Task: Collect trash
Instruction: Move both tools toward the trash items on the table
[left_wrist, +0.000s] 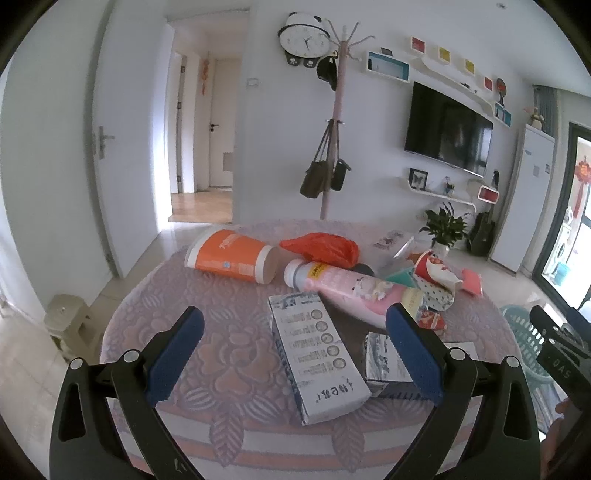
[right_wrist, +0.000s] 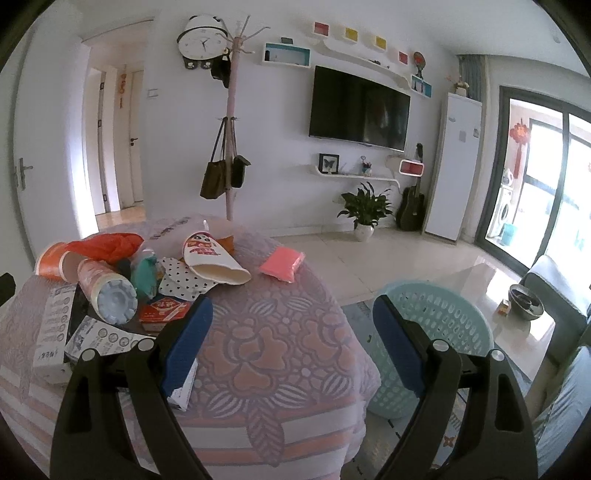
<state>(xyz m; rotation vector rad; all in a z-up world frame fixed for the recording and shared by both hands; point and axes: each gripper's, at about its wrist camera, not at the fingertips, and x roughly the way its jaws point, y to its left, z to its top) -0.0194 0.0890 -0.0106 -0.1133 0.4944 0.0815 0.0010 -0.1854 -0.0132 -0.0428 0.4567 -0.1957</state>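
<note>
Both grippers hover with fingers spread wide, holding nothing. The left gripper (left_wrist: 295, 345) frames a white printed carton (left_wrist: 317, 356) lying flat on the quilted bench (left_wrist: 221, 332), with a pink bottle (left_wrist: 351, 291) and an orange-labelled canister (left_wrist: 232, 254) beyond (both on their sides). The right gripper (right_wrist: 291, 332) faces the bench edge and a mint laundry basket (right_wrist: 443, 314) on the floor beside it.
</note>
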